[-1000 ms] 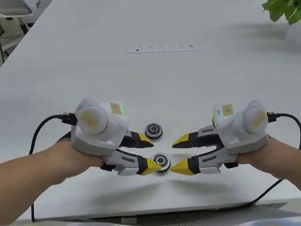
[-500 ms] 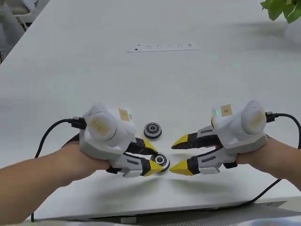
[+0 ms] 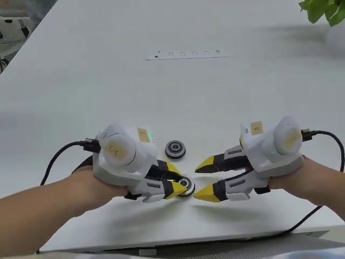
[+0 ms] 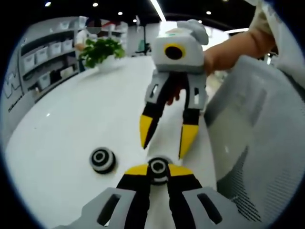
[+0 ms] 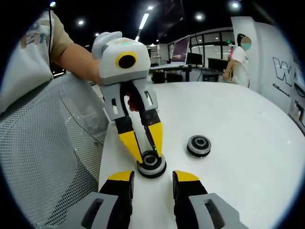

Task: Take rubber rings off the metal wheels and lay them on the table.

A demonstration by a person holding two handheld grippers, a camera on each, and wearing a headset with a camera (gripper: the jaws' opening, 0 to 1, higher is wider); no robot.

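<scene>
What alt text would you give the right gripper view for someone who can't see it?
The left gripper pinches a black-rimmed metal wheel on a white table, while the right gripper is open just before it. A second wheel lies nearby.

White table (image 3: 108, 70) — wheel (image 3: 186, 185), second wheel (image 3: 175, 149), socket strip (image 3: 187, 54)

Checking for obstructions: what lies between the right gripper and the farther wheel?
Only bare table: in the head view, white surface runs from the right gripper to the farther wheel. The right gripper view agrees.
</scene>
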